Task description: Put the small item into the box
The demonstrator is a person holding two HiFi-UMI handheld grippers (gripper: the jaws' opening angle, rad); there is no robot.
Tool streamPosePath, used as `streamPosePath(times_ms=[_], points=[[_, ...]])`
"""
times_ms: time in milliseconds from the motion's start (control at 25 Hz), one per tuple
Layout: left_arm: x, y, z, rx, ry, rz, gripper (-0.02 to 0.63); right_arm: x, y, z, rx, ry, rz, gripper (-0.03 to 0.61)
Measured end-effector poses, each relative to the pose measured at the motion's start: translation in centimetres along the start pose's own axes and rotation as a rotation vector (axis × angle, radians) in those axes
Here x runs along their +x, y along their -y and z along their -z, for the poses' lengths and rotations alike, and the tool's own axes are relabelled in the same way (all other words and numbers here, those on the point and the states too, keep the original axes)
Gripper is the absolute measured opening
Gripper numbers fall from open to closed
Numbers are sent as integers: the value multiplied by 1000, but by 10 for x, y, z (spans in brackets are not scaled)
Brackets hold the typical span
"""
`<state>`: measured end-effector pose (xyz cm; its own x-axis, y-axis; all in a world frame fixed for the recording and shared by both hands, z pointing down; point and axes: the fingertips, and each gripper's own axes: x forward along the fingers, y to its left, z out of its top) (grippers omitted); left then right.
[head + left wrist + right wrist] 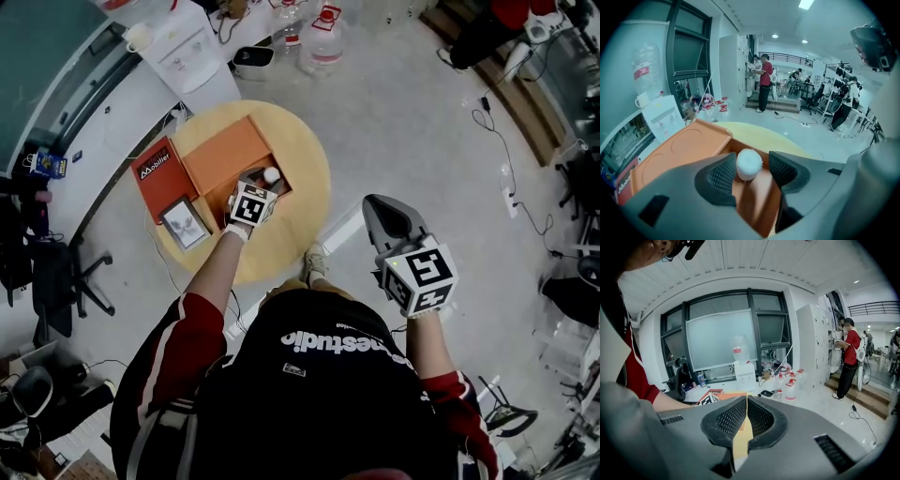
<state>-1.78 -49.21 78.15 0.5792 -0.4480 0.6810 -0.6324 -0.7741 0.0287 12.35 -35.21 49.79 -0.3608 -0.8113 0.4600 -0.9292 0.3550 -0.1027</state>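
One small white item (749, 163) sat inside the orange box (684, 145), between the wide-spread jaws of the left tongs (751, 171) and nearer the left-hand jaw, seemingly light, smooth and easily tipped, best pinched across its round sides, while the right tongs (746, 416) hung closed and empty.

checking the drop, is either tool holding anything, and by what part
Nothing held: the left tool is open around the white item in the orange box; the right tool is shut, empty.
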Motion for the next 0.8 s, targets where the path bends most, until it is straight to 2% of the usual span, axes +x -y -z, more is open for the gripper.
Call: streamPosePath(times_ms=[800], points=[[-78,24,-14,-35,99,-5,230,-25,-56,-18,-26,71,-37,32]])
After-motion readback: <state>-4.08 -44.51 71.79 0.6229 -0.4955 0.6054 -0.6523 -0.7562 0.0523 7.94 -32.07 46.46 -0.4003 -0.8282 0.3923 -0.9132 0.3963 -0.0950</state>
